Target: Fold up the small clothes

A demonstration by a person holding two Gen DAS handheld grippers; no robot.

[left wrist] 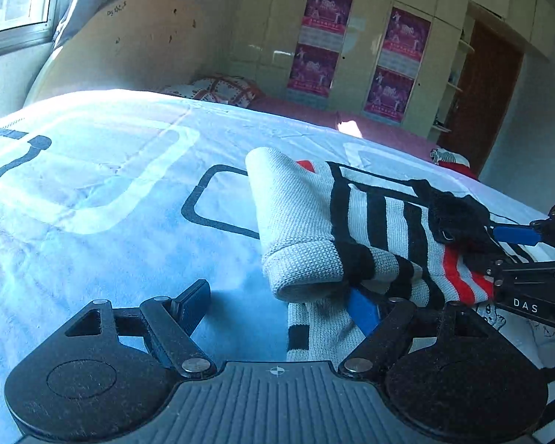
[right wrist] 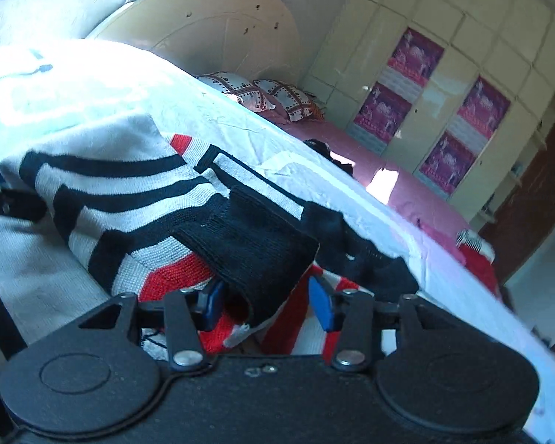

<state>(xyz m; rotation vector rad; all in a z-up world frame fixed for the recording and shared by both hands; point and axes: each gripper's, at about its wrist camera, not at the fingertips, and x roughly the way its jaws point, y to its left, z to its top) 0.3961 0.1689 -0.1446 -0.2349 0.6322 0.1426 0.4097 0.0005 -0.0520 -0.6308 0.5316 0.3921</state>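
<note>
A small knitted sweater [left wrist: 373,229], white with black stripes, red bands and a black collar, lies bunched on the pale blue bedsheet [left wrist: 111,203]. One white sleeve is folded over its left side. My left gripper [left wrist: 277,303] is open at the sweater's near edge, with its right blue pad under the cloth. The right gripper [left wrist: 518,255] comes in from the right at the collar. In the right wrist view the right gripper [right wrist: 266,303] is open, its jaws on either side of the black collar [right wrist: 255,259] and the red-striped cloth [right wrist: 174,277].
The bed ends on the right at a pink sheet [right wrist: 351,148]. Patterned pillows [right wrist: 277,100] lie at the far end by a rounded headboard [left wrist: 129,48]. Wardrobes with pink posters [left wrist: 392,70] and a brown door [left wrist: 488,103] stand behind. A striped and red item [left wrist: 449,159] lies at the bed's far right edge.
</note>
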